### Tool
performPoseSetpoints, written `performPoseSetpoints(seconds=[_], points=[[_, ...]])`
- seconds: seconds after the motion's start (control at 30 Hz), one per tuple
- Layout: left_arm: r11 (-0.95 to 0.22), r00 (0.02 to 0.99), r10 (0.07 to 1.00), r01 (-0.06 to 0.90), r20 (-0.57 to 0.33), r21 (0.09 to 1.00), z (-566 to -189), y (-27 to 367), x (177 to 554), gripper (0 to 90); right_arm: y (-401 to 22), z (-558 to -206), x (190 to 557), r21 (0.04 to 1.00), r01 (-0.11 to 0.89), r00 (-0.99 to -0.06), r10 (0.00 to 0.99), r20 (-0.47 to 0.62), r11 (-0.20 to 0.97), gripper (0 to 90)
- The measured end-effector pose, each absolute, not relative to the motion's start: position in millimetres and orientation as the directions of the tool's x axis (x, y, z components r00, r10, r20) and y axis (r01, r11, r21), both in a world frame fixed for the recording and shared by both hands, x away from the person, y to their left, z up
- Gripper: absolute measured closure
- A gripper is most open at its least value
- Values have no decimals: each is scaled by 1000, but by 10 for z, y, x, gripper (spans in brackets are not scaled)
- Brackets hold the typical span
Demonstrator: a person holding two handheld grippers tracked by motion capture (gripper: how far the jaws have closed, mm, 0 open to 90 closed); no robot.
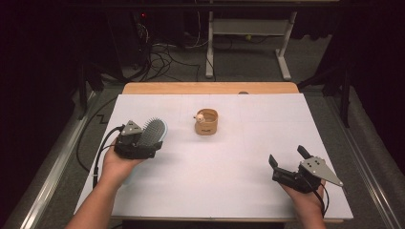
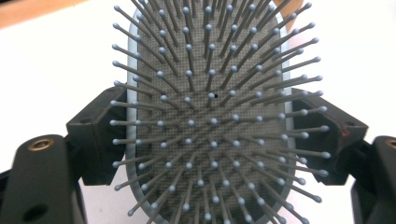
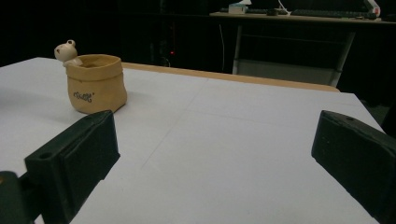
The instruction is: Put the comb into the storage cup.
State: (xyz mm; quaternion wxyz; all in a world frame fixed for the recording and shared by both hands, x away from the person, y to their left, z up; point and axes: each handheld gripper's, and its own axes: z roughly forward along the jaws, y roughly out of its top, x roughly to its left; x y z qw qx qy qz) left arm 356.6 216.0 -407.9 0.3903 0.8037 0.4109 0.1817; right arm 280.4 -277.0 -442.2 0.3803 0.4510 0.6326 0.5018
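We hold the left tongs at the left side of the bench, raised off its white surface. They are clamped on a hairbrush: in the left gripper view the two black jaws press against the opposite edges of the brush head, one on each side. The bristle face points toward that gripper's camera, and the grey pins with rounded tips stand out from a perforated grey pad set in a pale blue rim. In the high view the brush head rises up and away from the left hand, tilted, with the bristles facing up and toward us.

We hold the right tongs at the right near corner of the bench, low over the surface. Their jaws stand wide apart with nothing between them, and they point toward the middle of the bench.

A small tan pot, shaped like a sack, stands upright near the centre of the bench, well apart from both tongs. A small pale figure sits at its rim. The pot bears dark lettering on its side, too small to read.
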Motion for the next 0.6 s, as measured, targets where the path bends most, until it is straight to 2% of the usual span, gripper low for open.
performPoseSetpoints(seconds=[0.6], points=[[-273,615,787,421,-51,865,-4008,2072,3449,201,-2759,-4422,2803,978,184,-310,950,-36,97,11]])
